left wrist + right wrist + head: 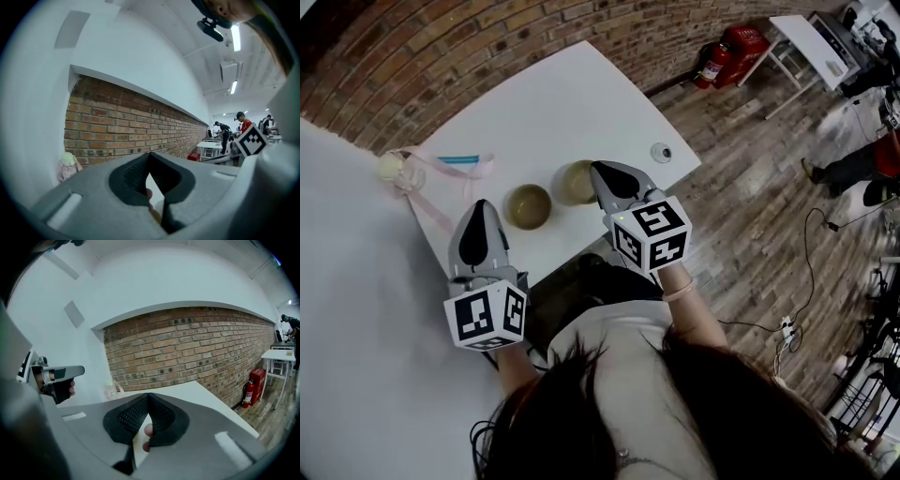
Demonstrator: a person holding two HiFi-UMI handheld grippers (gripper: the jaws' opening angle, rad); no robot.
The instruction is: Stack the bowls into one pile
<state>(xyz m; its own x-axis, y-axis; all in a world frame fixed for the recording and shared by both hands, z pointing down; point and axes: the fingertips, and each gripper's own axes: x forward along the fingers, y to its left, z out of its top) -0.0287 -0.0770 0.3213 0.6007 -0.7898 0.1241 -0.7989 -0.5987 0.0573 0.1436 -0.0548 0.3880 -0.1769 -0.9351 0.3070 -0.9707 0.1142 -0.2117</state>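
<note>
Two bowls, both on the white table (562,103) near its front edge. They're round, olive-brown with a dull gold look inside, empty, and sitting side by side, not stacked. The left bowl (529,207) is fully in the open. The right bowl (570,184) has its right side covered by the right gripper (596,167). The left gripper (481,204) points at the table just left of the left bowl. I can't tell from above how high either one is held.

The bowls only show in the head view. Both gripper views look over them at the brick wall (187,348). Those views are where you can read the jaws, though. On each gripper the tips are pressed together with nothing between them, and a finger (148,430) peeks through the gap further back.

The left gripper view picks up a bottle (68,165) with a pale green top by the wall, plus people at the far end of the room. The right gripper view catches the left gripper off to its left and a red fire extinguisher (251,383) on the floor by the wall.
</note>
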